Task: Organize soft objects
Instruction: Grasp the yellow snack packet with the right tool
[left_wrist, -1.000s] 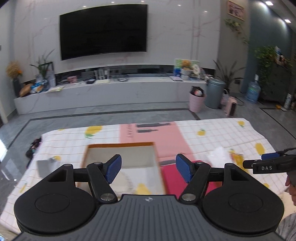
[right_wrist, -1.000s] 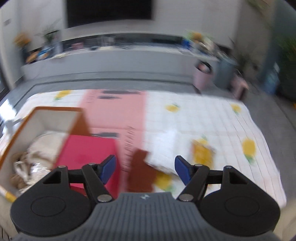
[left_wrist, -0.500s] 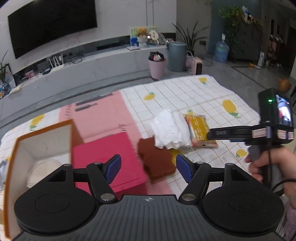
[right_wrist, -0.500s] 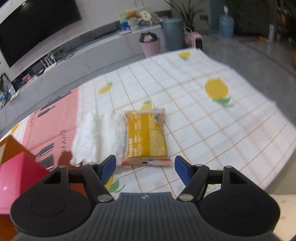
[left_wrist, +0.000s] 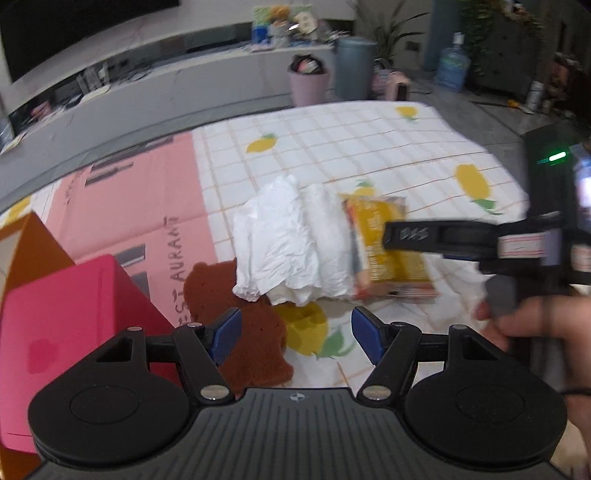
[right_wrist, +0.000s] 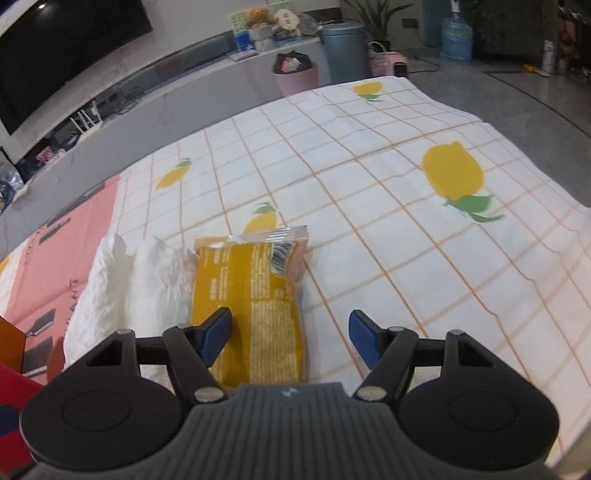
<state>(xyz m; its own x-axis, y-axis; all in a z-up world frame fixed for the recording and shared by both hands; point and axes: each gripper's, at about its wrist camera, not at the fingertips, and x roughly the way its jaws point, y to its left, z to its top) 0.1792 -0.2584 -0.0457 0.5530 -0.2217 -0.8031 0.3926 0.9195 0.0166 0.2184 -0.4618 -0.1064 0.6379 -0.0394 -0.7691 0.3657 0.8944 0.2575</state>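
Observation:
A crumpled white tissue pack (left_wrist: 291, 240) lies on the lemon-print cloth (left_wrist: 369, 147), with a yellow snack packet (left_wrist: 388, 243) against its right side and a brown bear-shaped sponge (left_wrist: 240, 325) at its near left. My left gripper (left_wrist: 295, 334) hovers open just before them, its left pad over the sponge. My right gripper (right_wrist: 290, 332) is open above the near end of the yellow packet (right_wrist: 251, 310), nothing pinched; the white pack (right_wrist: 140, 284) sits to its left. The right gripper's body (left_wrist: 480, 240) and the hand holding it show at the right of the left wrist view.
A red box (left_wrist: 70, 332) and an orange-brown carton (left_wrist: 29, 251) stand at the left on a pink printed sheet (left_wrist: 140, 199). Beyond the table are a grey floor, a pink bin (right_wrist: 295, 75), a grey bin (right_wrist: 343, 51) and a long TV bench.
Both grippers have dropped and swung right, from the carton side toward the soft items. The yellow packet and white pack now loom larger and closer. Both jaws stayed equally wide.

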